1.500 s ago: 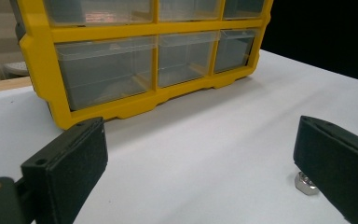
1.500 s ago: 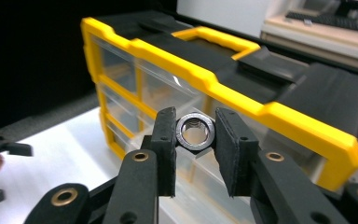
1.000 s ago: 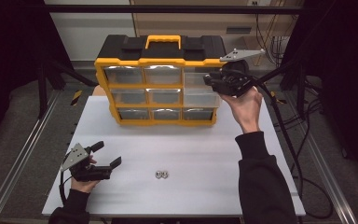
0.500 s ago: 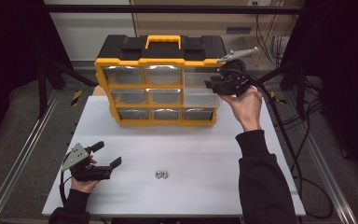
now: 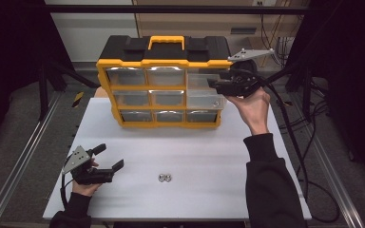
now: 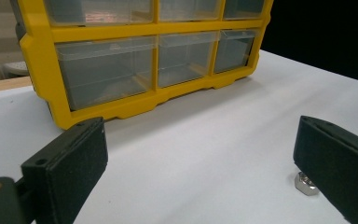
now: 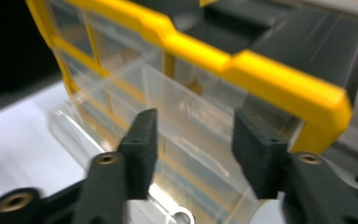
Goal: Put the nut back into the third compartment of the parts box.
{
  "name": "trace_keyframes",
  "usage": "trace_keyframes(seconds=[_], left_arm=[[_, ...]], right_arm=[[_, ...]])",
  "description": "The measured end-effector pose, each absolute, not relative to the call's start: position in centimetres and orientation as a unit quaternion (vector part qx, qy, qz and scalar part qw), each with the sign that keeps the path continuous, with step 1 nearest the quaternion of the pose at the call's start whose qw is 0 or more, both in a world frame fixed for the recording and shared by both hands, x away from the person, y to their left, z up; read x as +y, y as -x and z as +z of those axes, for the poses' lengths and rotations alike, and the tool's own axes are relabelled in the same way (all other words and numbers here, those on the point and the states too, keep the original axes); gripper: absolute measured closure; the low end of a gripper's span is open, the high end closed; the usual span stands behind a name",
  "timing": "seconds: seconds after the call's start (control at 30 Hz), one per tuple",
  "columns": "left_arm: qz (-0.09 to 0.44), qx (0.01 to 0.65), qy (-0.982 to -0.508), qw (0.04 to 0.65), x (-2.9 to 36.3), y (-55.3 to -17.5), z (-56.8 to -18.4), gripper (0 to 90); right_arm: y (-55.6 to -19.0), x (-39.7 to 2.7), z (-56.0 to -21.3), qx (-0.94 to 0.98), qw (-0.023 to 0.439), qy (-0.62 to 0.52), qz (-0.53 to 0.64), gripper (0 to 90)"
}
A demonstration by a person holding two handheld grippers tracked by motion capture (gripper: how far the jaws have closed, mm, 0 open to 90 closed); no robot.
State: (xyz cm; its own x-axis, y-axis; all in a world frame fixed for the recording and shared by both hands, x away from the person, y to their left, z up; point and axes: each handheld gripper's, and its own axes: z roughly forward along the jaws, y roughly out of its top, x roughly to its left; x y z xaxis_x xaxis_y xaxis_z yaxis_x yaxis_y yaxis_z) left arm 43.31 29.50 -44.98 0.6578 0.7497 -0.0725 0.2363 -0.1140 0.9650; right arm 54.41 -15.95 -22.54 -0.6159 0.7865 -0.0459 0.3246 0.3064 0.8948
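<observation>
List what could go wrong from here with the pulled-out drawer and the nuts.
1. The right gripper, its jaws just opened and gripping nothing, sits at the top right drawer, which juts out of the yellow organizer. A nudge might tip the drawer or pull it out.
2. The two nuts lie loose on the white table beside the open left gripper; a careless reach might roll them away.

My white bench [image 5: 209, 156] sits evenly lit against dark surroundings, while my right gripper view smears with motion blur.
</observation>
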Motion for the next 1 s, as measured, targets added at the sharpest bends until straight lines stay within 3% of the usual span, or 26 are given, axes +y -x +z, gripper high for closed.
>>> trace_keyframes(seconds=[0.2, 0.33, 0.63, 1.0], left_arm=[[0.226, 0.346, -0.711, 0.568, 29.5, -43.3, -45.0, 2.7], [0.227, 0.346, -0.710, 0.570, 29.5, -43.3, -44.9, 2.7], [0.227, 0.346, -0.709, 0.571, 29.5, -43.3, -44.9, 2.6], [0.228, 0.346, -0.708, 0.572, 29.5, -43.2, -44.9, 2.5]], right_arm=[[-52.1, -16.6, -22.1, 0.729, 0.276, -0.342, 0.524, 20.2], [-50.7, -16.7, -22.4, 0.712, 0.295, -0.338, 0.540, 8.6], [-47.6, -16.7, -24.4, 0.693, 0.298, -0.315, 0.576, 5.7], [-44.5, -15.6, -28.7, 0.696, 0.270, -0.308, 0.590, 4.5]])
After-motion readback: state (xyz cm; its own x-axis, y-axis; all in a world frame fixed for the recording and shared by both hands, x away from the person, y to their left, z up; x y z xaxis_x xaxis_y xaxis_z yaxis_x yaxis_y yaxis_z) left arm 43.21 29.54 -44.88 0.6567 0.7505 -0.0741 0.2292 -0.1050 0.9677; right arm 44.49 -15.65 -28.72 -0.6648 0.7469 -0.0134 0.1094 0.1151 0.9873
